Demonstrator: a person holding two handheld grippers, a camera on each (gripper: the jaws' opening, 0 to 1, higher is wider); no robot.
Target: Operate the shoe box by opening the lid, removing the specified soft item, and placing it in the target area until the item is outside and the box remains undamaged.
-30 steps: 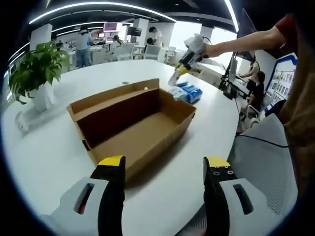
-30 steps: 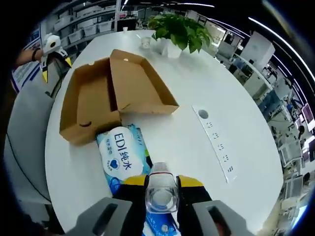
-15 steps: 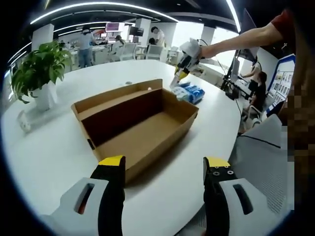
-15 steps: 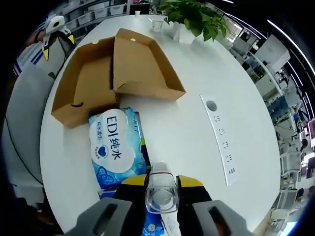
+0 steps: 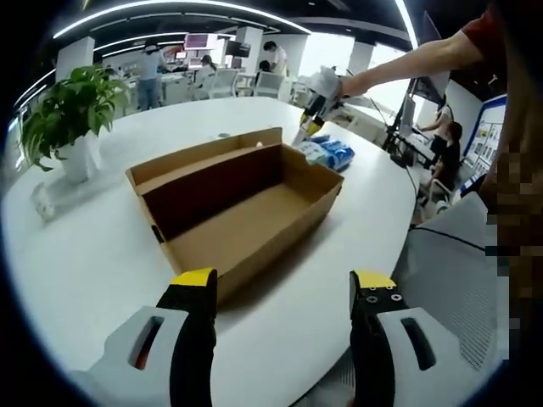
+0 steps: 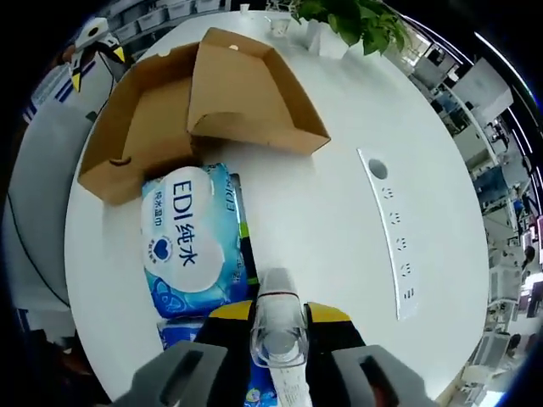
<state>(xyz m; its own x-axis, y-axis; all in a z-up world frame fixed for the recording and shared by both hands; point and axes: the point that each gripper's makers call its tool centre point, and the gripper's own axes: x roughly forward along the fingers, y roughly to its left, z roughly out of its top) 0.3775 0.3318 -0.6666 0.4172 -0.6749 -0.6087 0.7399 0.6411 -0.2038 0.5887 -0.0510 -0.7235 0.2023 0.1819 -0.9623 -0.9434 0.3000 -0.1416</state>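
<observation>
Standing open on the white desk, the shoe box has its lid folded back and its interior looks empty; the soft item, a blue wet-wipe pack, lies on the desk just beside the box's short end, under the right tongs. Those tongs are closed on a clear, bottle-like object pinched between the jaws; I cannot tell what it is. The left tongs hover near the box's front wall, jaws wide apart and holding nothing. Risks, as judged: the pack sits close to the desk edge and against the cardboard, so a careless nudge could slide it off or dent the box wall. The clear object could slip and fall onto the pack. A power strip lies well apart.
</observation>
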